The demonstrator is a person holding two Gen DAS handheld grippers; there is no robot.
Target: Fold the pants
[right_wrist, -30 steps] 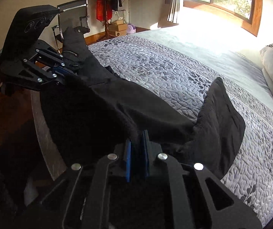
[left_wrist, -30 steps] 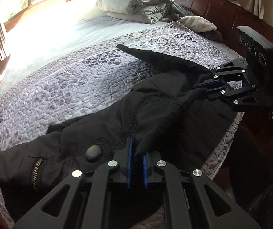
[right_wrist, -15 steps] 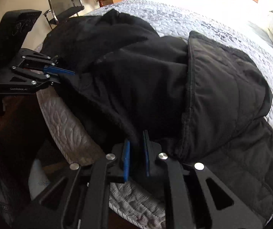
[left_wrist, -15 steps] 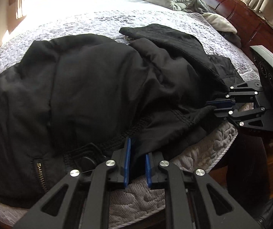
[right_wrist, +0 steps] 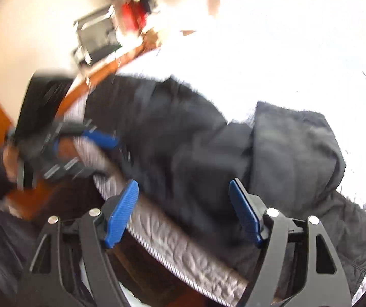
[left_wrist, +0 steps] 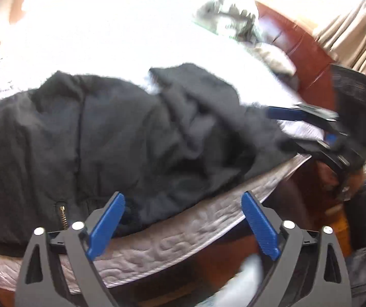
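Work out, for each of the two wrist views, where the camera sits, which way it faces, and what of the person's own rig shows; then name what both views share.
Left wrist: sits on the left gripper, facing across the bed edge at the black pants; its own open blue fingers show, with the right gripper at right.
Right wrist: sits on the right gripper, facing over the same bed edge toward a chair; the left gripper shows at left.
Shared: pants, bed edge, each other's gripper.
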